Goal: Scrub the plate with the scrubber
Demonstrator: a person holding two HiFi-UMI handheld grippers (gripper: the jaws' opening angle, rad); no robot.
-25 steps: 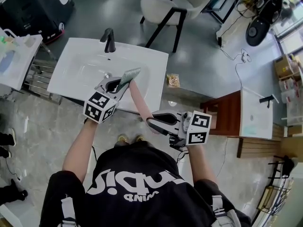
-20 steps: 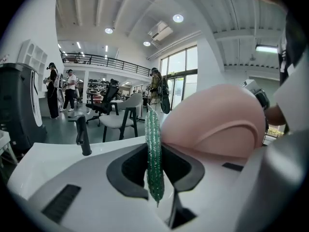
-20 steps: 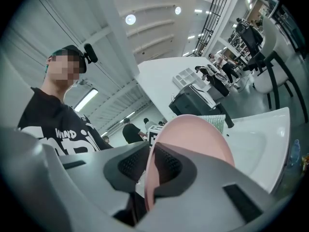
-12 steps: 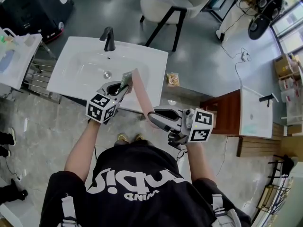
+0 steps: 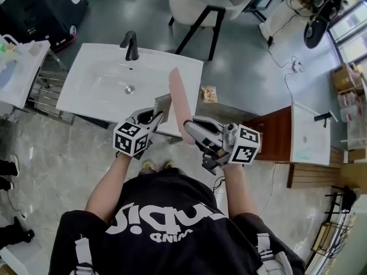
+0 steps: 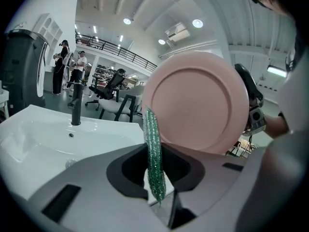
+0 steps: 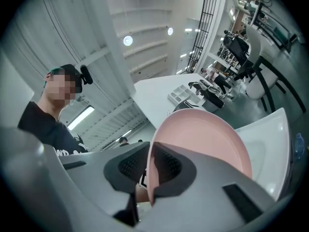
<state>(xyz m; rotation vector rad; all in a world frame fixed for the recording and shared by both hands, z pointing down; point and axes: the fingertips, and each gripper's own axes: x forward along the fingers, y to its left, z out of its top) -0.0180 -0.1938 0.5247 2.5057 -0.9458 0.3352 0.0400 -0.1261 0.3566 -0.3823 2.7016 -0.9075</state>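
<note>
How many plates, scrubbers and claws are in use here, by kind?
plate: 1
scrubber: 1
claws: 2, left claw on the scrubber, right claw on the plate
Total: 4

sink basin (image 5: pixel 97 90): open | faucet (image 5: pixel 132 46) — stands at far rim | plate (image 5: pixel 179 99) — upright, seemingly over near-right edge

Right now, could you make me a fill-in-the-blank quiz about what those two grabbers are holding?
The right gripper is shut on the rim of a ____ plate.
The scrubber clamped in the left gripper is coloured ____.
The faucet on the white sink is coloured ____.
Missing words: pink; green; black.
</note>
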